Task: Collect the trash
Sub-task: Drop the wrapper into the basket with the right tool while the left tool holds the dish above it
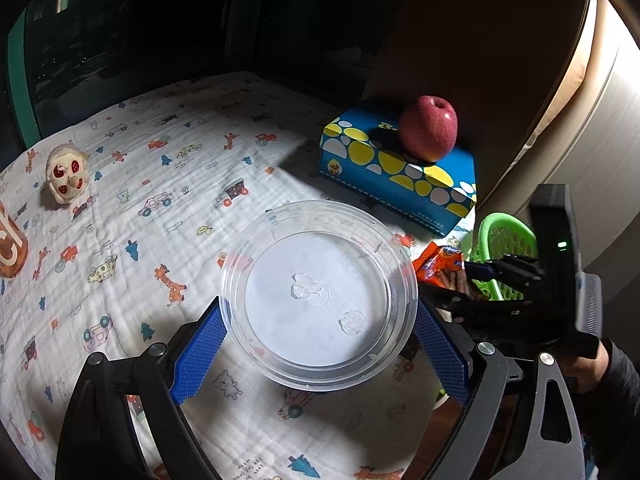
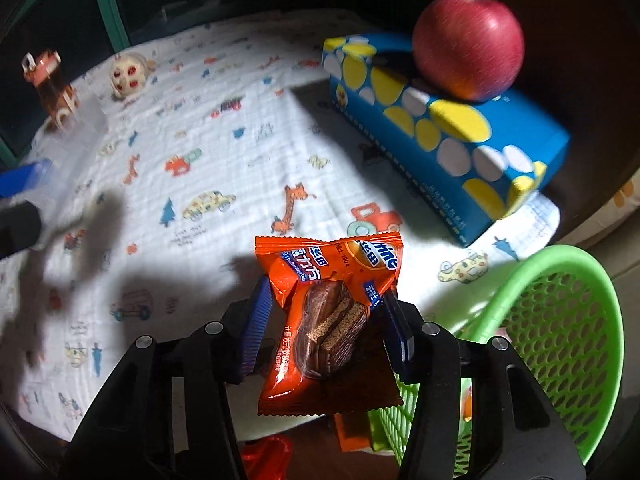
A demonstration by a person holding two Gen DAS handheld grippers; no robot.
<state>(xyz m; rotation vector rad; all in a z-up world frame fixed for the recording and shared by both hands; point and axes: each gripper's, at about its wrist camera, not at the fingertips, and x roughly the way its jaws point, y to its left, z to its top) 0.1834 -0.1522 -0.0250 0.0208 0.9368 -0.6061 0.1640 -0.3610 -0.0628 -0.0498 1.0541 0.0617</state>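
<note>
1. Left gripper (image 1: 318,340): jaws spread wide, blue ribbed pads (image 1: 198,356) pressed against opposite sides of a clear round plastic container (image 1: 318,296). It pinches the container at the rim, left pad at the lower-left edge, right pad at the right edge.
2. Container: transparent, mouth facing the camera, a few clear blobs on its base. Whether it is lifted off the cloth or resting on it, cannot tell.
3. Right gripper (image 2: 326,316): jaws narrowed to a moderate gap, clamped on an orange snack wrapper (image 2: 330,320). The wrapper bears a picture of a chocolate-coated wafer cake, stands upright between the pads, and its top edge projects past the fingertips.
4. Wrapper position: held above the near edge of the table, just left of the green perforated basket (image 2: 560,328). In the left wrist view the right gripper (image 1: 472,276) with the wrapper (image 1: 440,270) sits in front of the basket (image 1: 502,240), just beside the container.
5. More orange and red packaging shows low in the right wrist view under the gripper; details unclear.
6. Surroundings: white cloth with a car and giraffe print (image 1: 132,208); blue tissue box with yellow and white dots (image 1: 400,172), red apple (image 1: 428,128) resting on top of it; small plush toy (image 1: 66,178) at far left.
</note>
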